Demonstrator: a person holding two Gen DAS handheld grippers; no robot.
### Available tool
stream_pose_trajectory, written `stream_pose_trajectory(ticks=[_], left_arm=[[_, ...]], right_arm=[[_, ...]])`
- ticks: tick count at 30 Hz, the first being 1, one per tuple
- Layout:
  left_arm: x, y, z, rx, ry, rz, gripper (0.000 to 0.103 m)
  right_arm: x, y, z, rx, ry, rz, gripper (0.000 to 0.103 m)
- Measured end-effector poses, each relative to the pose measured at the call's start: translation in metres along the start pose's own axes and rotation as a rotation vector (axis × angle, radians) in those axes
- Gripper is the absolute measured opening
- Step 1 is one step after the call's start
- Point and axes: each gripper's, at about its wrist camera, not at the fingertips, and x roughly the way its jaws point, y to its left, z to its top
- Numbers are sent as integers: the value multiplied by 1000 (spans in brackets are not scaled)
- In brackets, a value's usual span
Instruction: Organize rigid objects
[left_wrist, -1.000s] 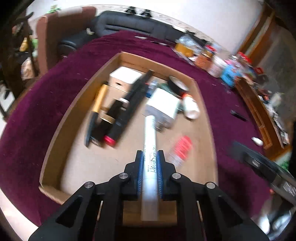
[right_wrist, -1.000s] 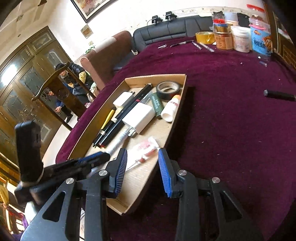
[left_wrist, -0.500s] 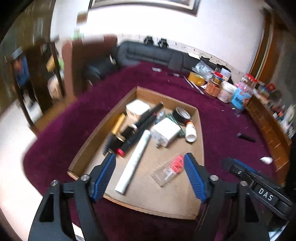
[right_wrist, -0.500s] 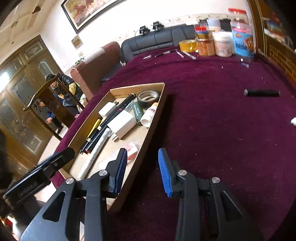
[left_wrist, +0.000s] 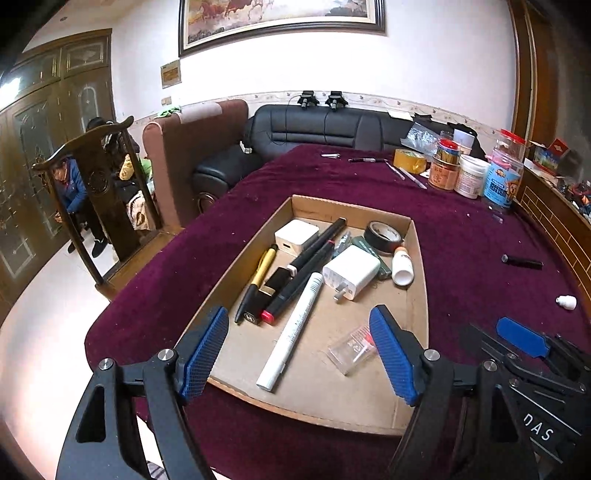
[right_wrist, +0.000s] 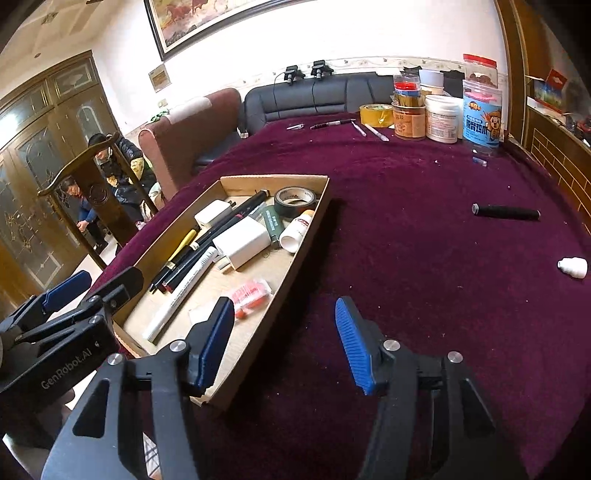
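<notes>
A shallow cardboard tray (left_wrist: 419, 258) (right_wrist: 314, 218) on the maroon table holds a white tube (left_wrist: 291, 328) (right_wrist: 181, 291), a white charger (left_wrist: 351, 271) (right_wrist: 242, 242), pens, a black tape roll (left_wrist: 382, 232), a small white bottle (left_wrist: 402, 264) and a clear packet with red parts (left_wrist: 352, 349) (right_wrist: 249, 293). My left gripper (left_wrist: 301, 354) is open and empty, raised above the tray's near end. My right gripper (right_wrist: 284, 345) is open and empty, over the tray's right near corner. A black stick (right_wrist: 506, 213) (left_wrist: 522, 262) and a small white cap (right_wrist: 572, 267) (left_wrist: 566, 302) lie loose on the cloth to the right.
Jars, tubs and a yellow tape roll (right_wrist: 376, 115) stand at the table's far right, with pens (right_wrist: 332, 123) beside them. A black sofa (left_wrist: 325, 125), a brown armchair (left_wrist: 192, 155) and a wooden chair (left_wrist: 103, 192) stand beyond the table. People sit at the left.
My left gripper let go of the white tube, which now lies in the tray, then opened wide and pulled back and up. My right gripper opened wider and drew back.
</notes>
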Motion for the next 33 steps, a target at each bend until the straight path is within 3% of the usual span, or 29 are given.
stream_pose_trajectory(ticks=[22, 28, 33], left_arm=[[10, -12, -3, 34, 55, -28, 74], [10, -29, -5, 67, 72, -72, 74], [3, -53, -7, 107, 67, -137, 74]], right_arm=[[11, -14, -5, 37, 51, 1, 56], [11, -43, -3, 105, 61, 2, 56], [-4, -115, 13, 213, 35, -79, 56]])
